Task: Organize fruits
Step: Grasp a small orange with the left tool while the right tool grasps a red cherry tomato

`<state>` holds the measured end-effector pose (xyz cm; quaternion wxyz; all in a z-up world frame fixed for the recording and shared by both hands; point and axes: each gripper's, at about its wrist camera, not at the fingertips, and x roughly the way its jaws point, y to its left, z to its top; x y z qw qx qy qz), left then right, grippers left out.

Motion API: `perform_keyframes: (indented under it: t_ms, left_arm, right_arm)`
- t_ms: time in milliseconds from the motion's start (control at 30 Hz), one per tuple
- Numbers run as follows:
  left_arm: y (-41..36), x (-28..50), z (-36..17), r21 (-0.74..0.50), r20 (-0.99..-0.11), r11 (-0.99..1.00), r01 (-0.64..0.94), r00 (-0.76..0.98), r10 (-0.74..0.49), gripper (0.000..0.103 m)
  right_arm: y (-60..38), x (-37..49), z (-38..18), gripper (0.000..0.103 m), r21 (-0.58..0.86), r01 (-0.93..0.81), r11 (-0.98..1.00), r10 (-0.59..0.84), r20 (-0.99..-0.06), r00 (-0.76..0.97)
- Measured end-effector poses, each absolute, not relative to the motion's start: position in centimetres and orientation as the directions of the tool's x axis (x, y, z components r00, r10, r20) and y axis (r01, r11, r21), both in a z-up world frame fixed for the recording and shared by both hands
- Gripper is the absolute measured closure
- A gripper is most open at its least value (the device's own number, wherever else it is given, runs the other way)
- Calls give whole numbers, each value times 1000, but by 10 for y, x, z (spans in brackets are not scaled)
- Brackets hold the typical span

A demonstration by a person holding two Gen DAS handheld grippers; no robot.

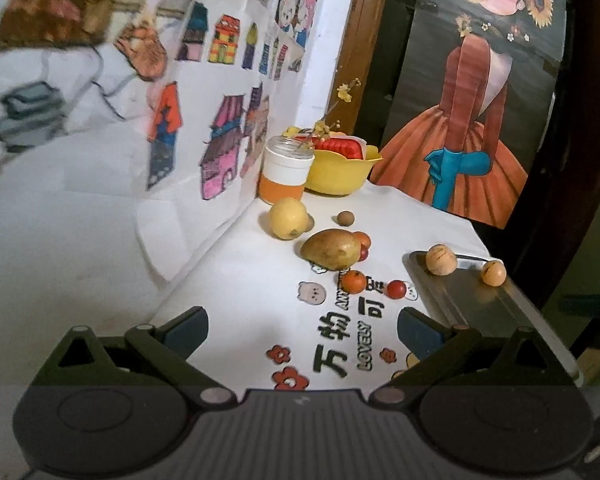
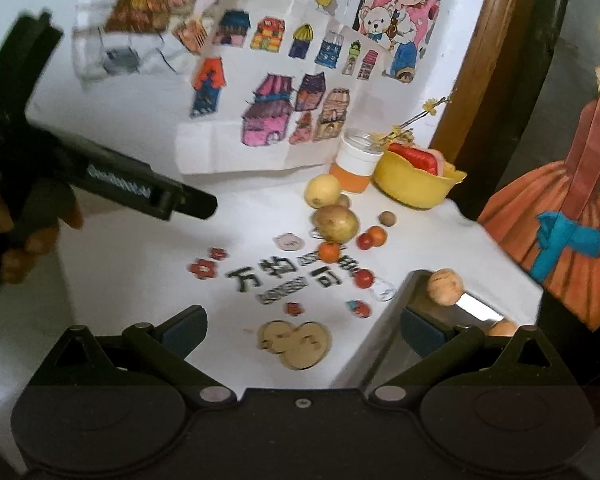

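Observation:
Fruits lie on a white printed cloth (image 1: 236,280): a yellow lemon (image 1: 288,218), a brownish-yellow mango (image 1: 331,249), a small orange fruit (image 1: 354,281), a red cherry tomato (image 1: 396,289) and a small brown longan (image 1: 345,217). Two tan round fruits (image 1: 441,259) (image 1: 493,272) rest on a metal tray (image 1: 464,304) at the right. My left gripper (image 1: 302,330) is open above the cloth, short of the fruits. My right gripper (image 2: 302,330) is open too, its right finger over the metal tray (image 2: 412,292), where one tan fruit (image 2: 445,286) shows. The lemon (image 2: 322,190) and mango (image 2: 336,223) lie farther back.
A yellow bowl (image 1: 342,174) with red contents and an orange-and-white jar (image 1: 286,170) holding dried flowers stand at the back corner. Drawings cover the wall on the left. A painted picture (image 1: 468,120) leans at the right. The left gripper's body (image 2: 140,188) and a hand (image 2: 28,236) show at left.

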<state>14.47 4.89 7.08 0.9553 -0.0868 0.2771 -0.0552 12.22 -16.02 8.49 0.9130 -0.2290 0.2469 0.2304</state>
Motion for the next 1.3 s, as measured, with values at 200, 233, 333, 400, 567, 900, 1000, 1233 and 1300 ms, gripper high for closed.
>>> perform_keyframes:
  t_ms: [200, 233, 333, 400, 567, 900, 1000, 1233, 1300]
  left_arm:
    - [36, 176, 58, -225, -526, 971, 78, 829, -189, 0]
    - [34, 181, 56, -227, -530, 971, 80, 826, -192, 0]
    - [26, 198, 47, -230, -543, 969, 87, 815, -202, 0]
    - [22, 207, 42, -231, -552, 969, 87, 808, -205, 0]
    - [10, 233, 29, -224, -577, 970, 98, 789, -213, 0]
    - [-9, 271, 11, -208, -617, 972, 113, 756, -220, 0]
    - [-10, 278, 9, -210, -622, 972, 109, 752, -219, 1]
    - [-13, 286, 7, -197, -609, 974, 111, 765, -210, 10]
    - [-15, 288, 6, -194, -607, 974, 117, 765, -213, 12]
  right_arm:
    - [-167, 158, 69, 1, -310, -532, 788, 288, -578, 763]
    - [-169, 164, 67, 1, -309, -536, 786, 289, -583, 760]
    - [-174, 180, 63, 1, -314, -551, 773, 298, -587, 753]
    - [-180, 192, 60, 1, -318, -563, 763, 311, -583, 750]
    - [-192, 226, 53, 1, -317, -580, 750, 328, -583, 743]
    - [-203, 279, 27, 11, -228, -590, 774, 350, -622, 700]
    - [-202, 286, 22, 16, -212, -603, 769, 367, -627, 688]
    - [-193, 294, 16, 30, -235, -635, 736, 391, -617, 682]
    - [-190, 296, 15, 34, -242, -642, 727, 395, -618, 680]
